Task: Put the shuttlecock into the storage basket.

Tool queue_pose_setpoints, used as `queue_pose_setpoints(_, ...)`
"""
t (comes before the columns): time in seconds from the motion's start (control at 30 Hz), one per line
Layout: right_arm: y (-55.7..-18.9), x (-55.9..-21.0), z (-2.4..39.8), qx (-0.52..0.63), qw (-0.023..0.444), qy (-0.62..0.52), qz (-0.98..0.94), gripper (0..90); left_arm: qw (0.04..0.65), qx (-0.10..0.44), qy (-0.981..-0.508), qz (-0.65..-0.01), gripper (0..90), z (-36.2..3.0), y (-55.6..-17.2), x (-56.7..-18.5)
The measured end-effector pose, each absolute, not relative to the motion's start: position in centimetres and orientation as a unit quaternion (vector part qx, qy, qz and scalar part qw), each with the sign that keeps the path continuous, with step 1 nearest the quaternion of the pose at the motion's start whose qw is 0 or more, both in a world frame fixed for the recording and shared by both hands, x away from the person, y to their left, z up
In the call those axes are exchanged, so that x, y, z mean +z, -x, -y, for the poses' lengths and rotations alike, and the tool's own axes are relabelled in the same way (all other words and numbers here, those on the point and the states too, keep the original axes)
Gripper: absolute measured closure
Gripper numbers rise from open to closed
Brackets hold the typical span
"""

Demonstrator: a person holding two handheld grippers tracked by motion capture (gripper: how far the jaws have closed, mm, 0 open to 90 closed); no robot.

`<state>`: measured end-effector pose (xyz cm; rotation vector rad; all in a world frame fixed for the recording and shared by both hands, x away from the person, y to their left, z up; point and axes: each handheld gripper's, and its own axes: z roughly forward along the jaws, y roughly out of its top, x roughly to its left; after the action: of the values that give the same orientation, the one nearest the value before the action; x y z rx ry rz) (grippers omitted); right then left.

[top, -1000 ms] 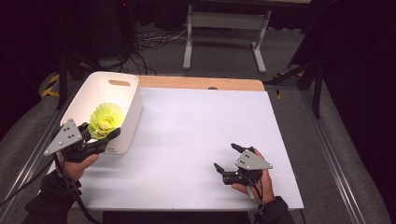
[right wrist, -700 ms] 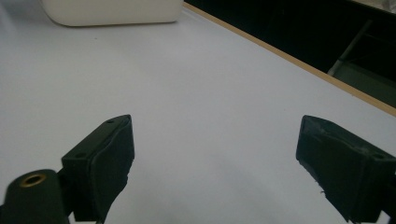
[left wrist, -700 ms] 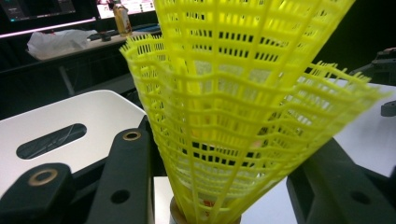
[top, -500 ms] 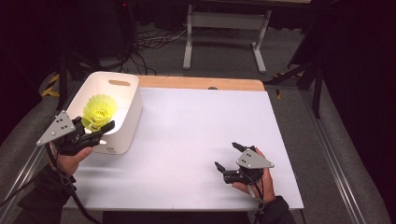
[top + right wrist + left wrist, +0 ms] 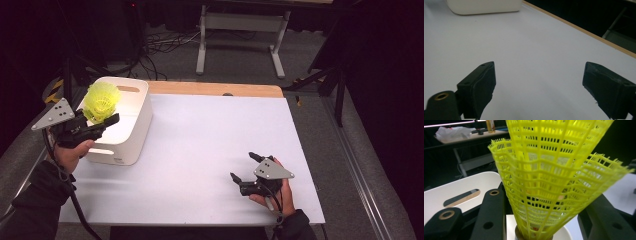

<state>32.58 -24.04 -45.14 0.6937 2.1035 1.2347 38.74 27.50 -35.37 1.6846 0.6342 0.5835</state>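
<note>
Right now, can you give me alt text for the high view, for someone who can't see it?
The left tool holds a yellow mesh shuttlecock above a white bin at the white table's left edge. The right tool rests open on the table near the front right corner, gripping nothing.

Yellow shuttlecock (image 5: 554, 182) gripped between black jaws

Its mesh skirt flares upward above the white bin (image 5: 461, 190), whose slotted handle lies left of it.

A grey floor (image 5: 260, 75) is lying dim around the white table (image 5: 210, 145) — cables (image 5: 165, 47) are trailing beside a pale metal frame (image 5: 240, 22) — darkness is closing in behind.
</note>
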Motion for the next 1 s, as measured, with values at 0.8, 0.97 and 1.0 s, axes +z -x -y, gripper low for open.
queue_pose_setpoints(0.8,-33.3,-45.4,23.9,0.46,0.29,-0.261,-0.798,12.1,0.518,0.238,-0.747,-0.343,56.6,-28.5,-46.0,-33.9)
queue_pose_setpoints(0.97,-33.5,-45.5,23.8,0.46,0.287,-0.259,-0.799,12.1,0.494,0.23,-0.759,-0.356,56.6,-28.5,-47.4,-34.0)
queue_pose_setpoints(1.0,-33.5,-45.5,23.8,0.458,0.287,-0.259,-0.801,12.1,0.474,0.225,-0.767,-0.369,56.6,-28.5,-48.2,-34.2)
